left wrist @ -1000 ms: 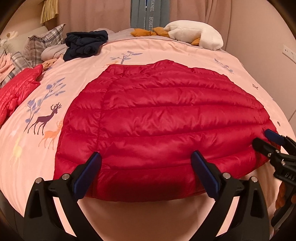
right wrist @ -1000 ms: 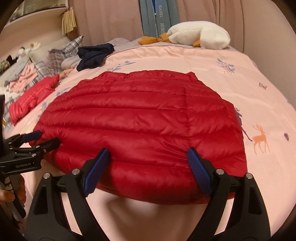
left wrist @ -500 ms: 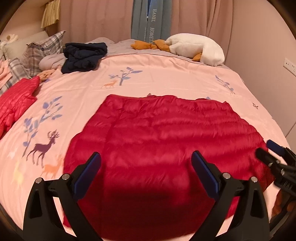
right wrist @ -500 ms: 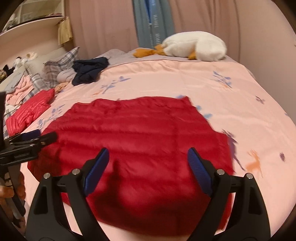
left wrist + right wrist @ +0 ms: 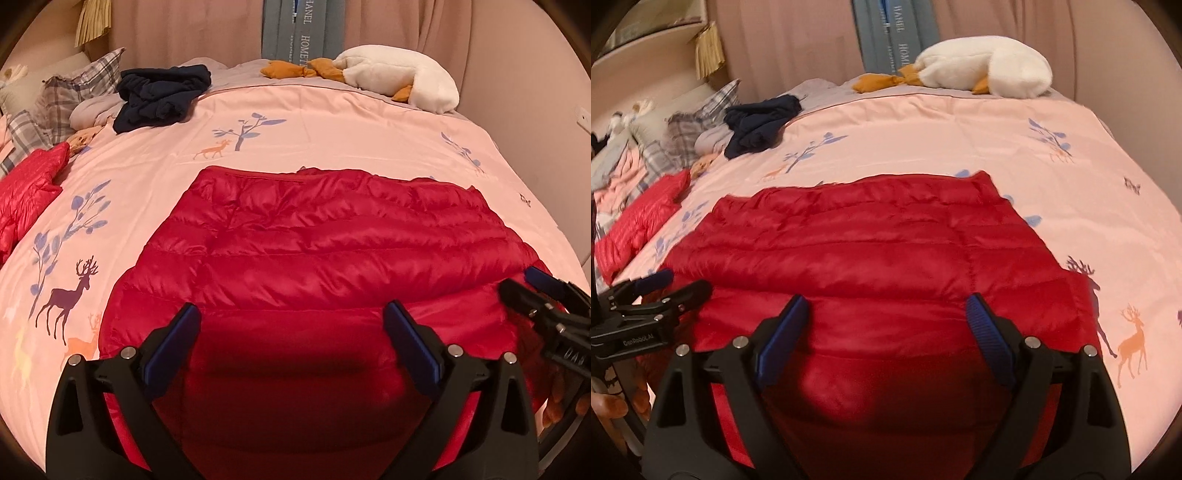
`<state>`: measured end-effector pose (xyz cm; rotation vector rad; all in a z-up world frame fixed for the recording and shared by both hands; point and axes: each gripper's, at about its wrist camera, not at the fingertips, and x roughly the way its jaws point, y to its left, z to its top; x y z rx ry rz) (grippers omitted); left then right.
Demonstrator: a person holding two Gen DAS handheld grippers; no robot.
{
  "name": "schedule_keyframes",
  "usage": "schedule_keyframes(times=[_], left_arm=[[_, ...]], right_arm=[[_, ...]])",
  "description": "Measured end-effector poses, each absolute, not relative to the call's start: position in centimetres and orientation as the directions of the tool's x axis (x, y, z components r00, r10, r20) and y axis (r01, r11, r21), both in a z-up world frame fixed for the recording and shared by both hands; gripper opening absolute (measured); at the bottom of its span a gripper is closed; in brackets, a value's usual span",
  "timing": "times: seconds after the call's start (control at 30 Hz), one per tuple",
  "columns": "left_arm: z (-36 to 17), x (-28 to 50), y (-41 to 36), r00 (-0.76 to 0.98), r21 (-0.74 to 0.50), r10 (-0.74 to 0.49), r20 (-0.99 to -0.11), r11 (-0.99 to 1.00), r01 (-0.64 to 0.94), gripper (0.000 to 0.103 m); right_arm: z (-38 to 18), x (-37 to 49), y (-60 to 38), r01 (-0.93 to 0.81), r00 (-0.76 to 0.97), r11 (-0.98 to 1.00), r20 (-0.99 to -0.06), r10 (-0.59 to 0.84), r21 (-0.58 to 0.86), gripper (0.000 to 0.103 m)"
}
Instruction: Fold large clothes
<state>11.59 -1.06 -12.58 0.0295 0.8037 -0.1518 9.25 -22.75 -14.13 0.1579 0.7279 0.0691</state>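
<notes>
A red quilted down jacket (image 5: 325,258) lies spread flat on the pink bedspread (image 5: 332,122); it also shows in the right wrist view (image 5: 871,251). My left gripper (image 5: 291,339) is open and empty above the jacket's near left part. My right gripper (image 5: 886,325) is open and empty above its near right part. Each gripper shows in the other's view: the right one (image 5: 532,288) at the jacket's right edge, the left one (image 5: 665,288) at its left edge.
A second red garment (image 5: 26,192) lies at the bed's left side. A dark navy garment (image 5: 159,92) and plaid pillows (image 5: 66,99) sit at the far left. A white plush goose (image 5: 399,77) lies at the far edge by the curtains.
Both grippers have moved up and back from the jacket's near hem. The jacket now lies farther down in both views, with more bedspread showing beyond it.
</notes>
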Motion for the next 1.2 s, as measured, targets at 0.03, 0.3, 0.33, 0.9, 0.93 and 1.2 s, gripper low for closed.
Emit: schedule_keyframes(times=[0.03, 0.3, 0.33, 0.9, 0.93, 1.2], left_arm=[[-12.6, 11.6, -0.9, 0.683, -0.035, -0.128, -0.719, 0.988, 0.148, 0.1], [-12.3, 12.0, 1.0, 0.688, -0.05, -0.105, -0.719, 0.994, 0.098, 0.1], [-12.2, 12.1, 1.3, 0.689, -0.049, -0.097, -0.719, 0.995, 0.088, 0.1], [-12.6, 16.8, -0.1, 0.647, -0.047, -0.092, -0.757, 0.995, 0.087, 0.1], [-12.7, 16.7, 0.1, 0.648, -0.044, -0.089, -0.757, 0.995, 0.086, 0.1], [-12.8, 16.6, 1.1, 0.65, -0.039, -0.074, -0.756, 0.997, 0.069, 0.101]], right_arm=[[-14.1, 9.2, -23.2, 0.017, 0.749, 0.989, -0.657, 0.087, 0.15, 0.088], [-14.2, 8.8, -28.0, 0.145, 0.739, 0.978, -0.673, -0.006, 0.15, 0.088], [-14.1, 8.9, -28.5, 0.169, 0.735, 0.975, -0.677, -0.026, 0.145, 0.088], [-14.1, 14.4, -23.8, 0.058, 0.695, 0.984, -0.714, 0.081, 0.167, 0.089], [-14.1, 14.4, -24.2, 0.07, 0.694, 0.983, -0.716, 0.072, 0.167, 0.089], [-14.6, 13.4, -27.7, 0.169, 0.69, 0.973, -0.724, -0.006, 0.154, 0.089]])
